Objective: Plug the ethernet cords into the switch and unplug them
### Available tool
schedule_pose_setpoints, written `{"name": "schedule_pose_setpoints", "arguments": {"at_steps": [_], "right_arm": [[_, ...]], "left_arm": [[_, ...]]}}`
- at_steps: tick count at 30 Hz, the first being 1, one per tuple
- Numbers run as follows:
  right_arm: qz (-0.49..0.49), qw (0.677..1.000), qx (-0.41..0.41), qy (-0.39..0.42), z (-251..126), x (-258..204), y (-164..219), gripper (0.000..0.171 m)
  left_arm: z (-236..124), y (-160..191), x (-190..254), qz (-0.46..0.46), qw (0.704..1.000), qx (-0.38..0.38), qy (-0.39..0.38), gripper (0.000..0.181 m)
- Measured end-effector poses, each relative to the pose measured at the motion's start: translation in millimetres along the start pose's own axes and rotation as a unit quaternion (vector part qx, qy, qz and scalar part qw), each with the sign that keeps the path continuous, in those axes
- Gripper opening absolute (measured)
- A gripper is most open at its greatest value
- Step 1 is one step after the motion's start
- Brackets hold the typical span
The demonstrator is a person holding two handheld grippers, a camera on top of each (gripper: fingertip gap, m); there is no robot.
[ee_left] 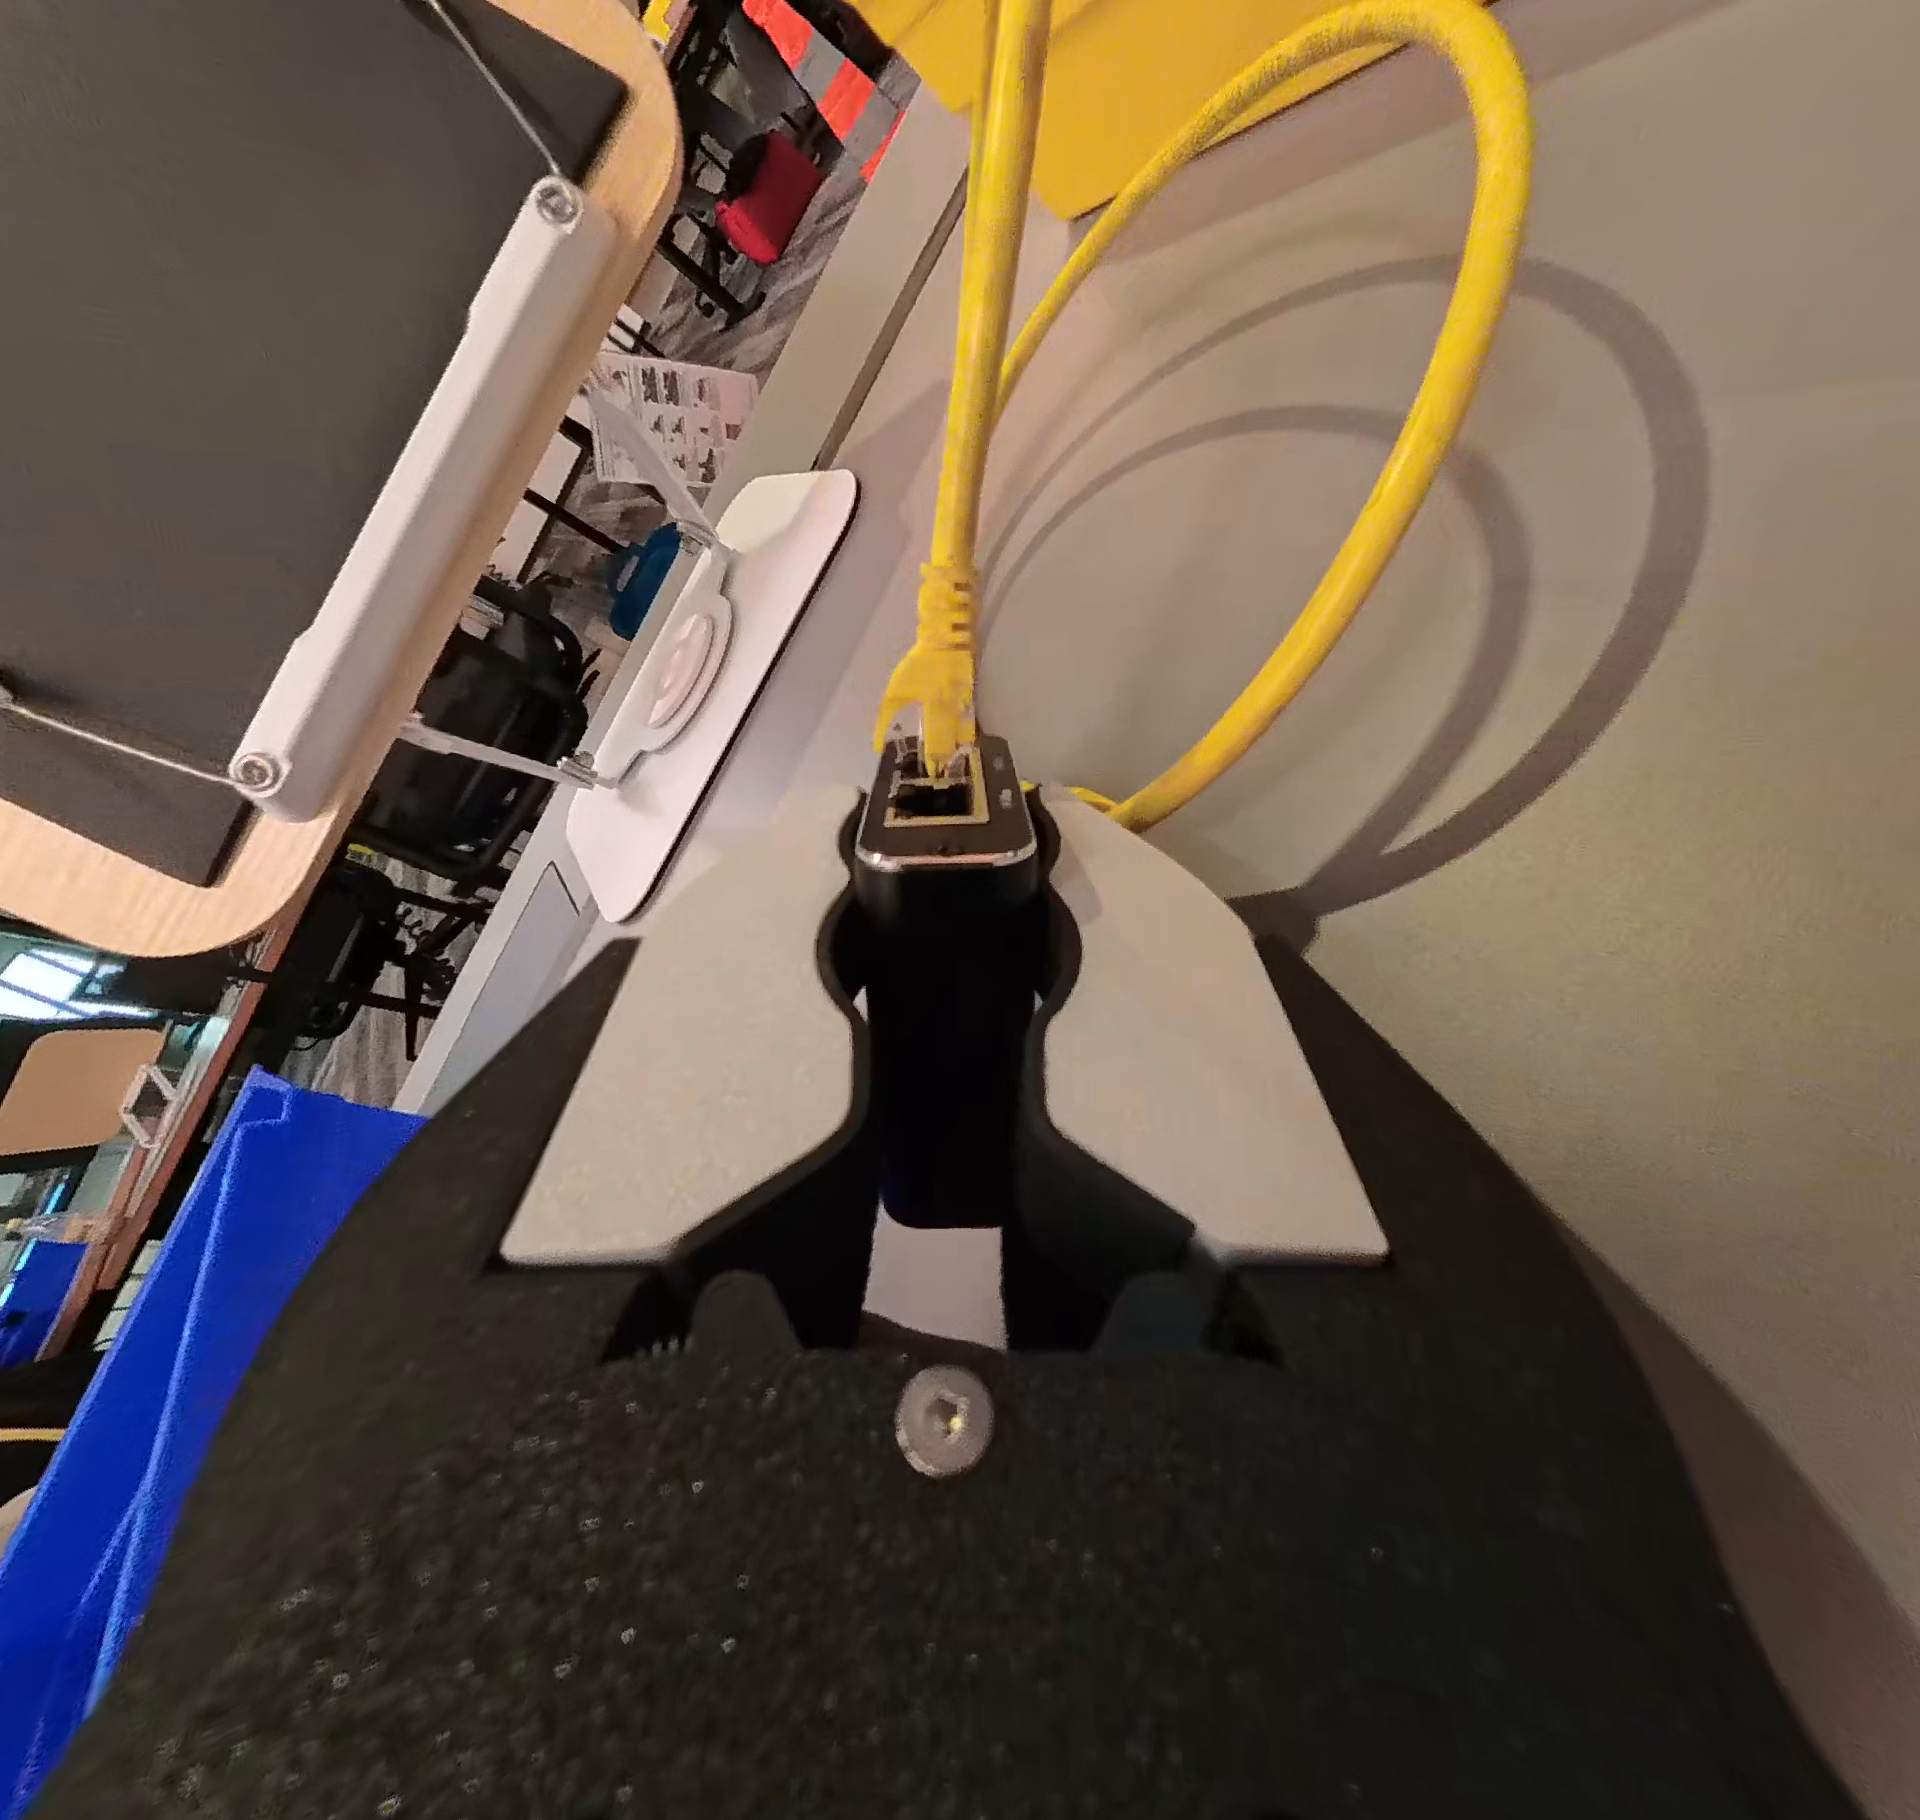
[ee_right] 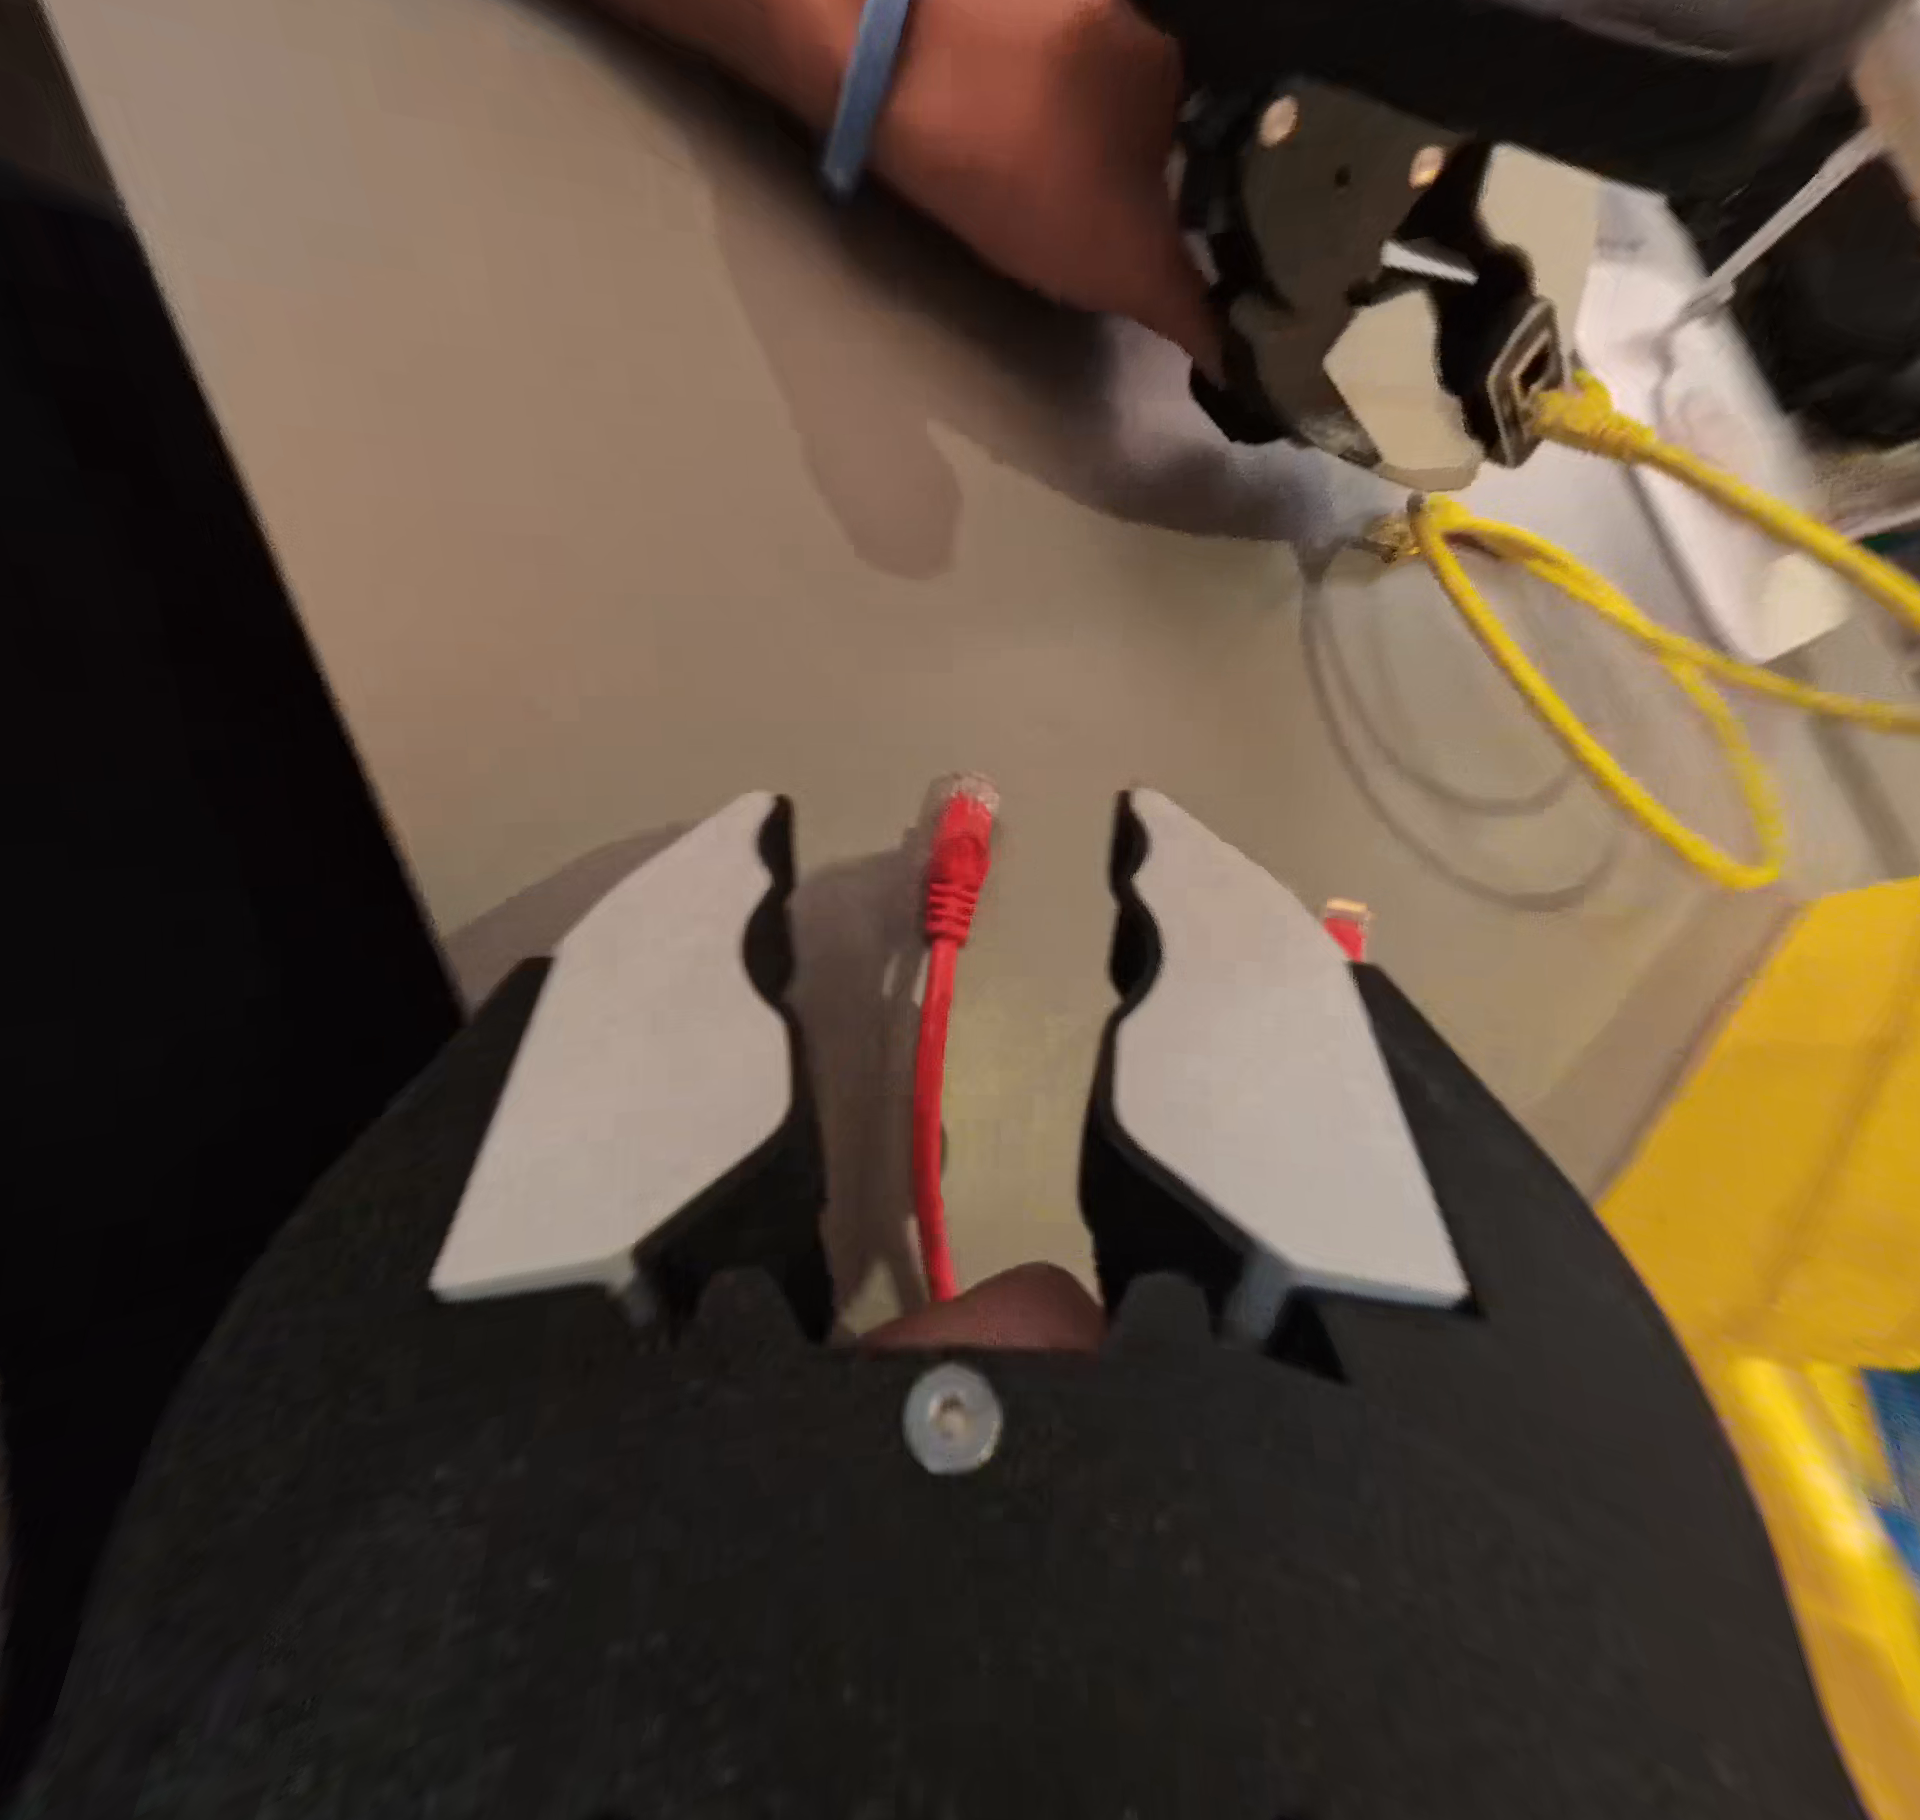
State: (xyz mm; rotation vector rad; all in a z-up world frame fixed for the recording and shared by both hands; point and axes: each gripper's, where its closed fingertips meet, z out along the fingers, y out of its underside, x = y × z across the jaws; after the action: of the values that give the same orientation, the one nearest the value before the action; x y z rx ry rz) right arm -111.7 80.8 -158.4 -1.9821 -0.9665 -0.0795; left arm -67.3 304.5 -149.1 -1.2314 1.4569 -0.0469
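My left gripper (ee_left: 951, 835) is shut on a small black switch (ee_left: 945, 991) and holds it above the grey table. A yellow ethernet cord (ee_left: 1455, 399) is plugged into the switch's upper port by its plug (ee_left: 935, 700) and loops to the right. The lower port (ee_left: 932, 802) is empty. In the right wrist view the left gripper (ee_right: 1455, 420) with the switch (ee_right: 1522, 383) shows at the upper right. My right gripper (ee_right: 951, 814) is open, its fingers on either side of a red ethernet cord (ee_right: 940, 1043) lying on the table, plug (ee_right: 961, 830) pointing away. A second red plug (ee_right: 1345, 923) peeks past the right finger.
A yellow bin (ee_right: 1787, 1126) stands at the right; it shows at the top in the left wrist view (ee_left: 1091, 25). A white plate (ee_left: 717, 679) lies at the table's left edge. A person's hand with a blue wristband (ee_right: 878, 56) holds the left gripper. A blue cloth (ee_left: 187, 1375) is at lower left. The tips of one gripper are about 25 cm away from the tips of the other.
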Motion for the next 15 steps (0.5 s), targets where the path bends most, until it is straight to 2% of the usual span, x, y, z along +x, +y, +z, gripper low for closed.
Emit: {"name": "schedule_pose_setpoints", "arguments": {"at_steps": [1, 3, 5, 7, 9, 15], "right_arm": [[0.053, 0.998, 0.022, -0.021, -10.6, 2.4, -5.8, 0.067], [0.13, 0.99, 0.045, -0.03, -34.3, 19.8, 0.7, 0.074], [0.173, 0.985, 0.013, 0.008, -52.0, 47.0, 36.9, 0.077], [0.206, 0.978, -0.04, 0.004, -59.8, 55.4, 75.3, 0.089], [0.216, 0.974, -0.065, -0.015, -56.6, 54.3, 92.8, 0.092], [0.207, 0.97, -0.105, -0.073, -26.2, 30.2, 98.7, 0.1]], "left_arm": [[0.0, 1.0, 0.4, -0.004, 1.0, -0.001, 0.004, 0.026], [0.4, 1.7, 1.2, -0.008, 1.0, -0.002, 0.01, 0.026], [0.7, 1.2, 3.0, -0.006, 1.0, -0.001, 0.014, 0.026], [1.2, 0.1, 6.0, 0.002, 1.0, -0.001, 0.018, 0.026], [1.3, -1.2, 7.7, 0.009, 1.0, 0.001, 0.018, 0.026], [0.9, 0.5, 8.2, 0.005, 1.0, -0.001, 0.024, 0.026]]}}
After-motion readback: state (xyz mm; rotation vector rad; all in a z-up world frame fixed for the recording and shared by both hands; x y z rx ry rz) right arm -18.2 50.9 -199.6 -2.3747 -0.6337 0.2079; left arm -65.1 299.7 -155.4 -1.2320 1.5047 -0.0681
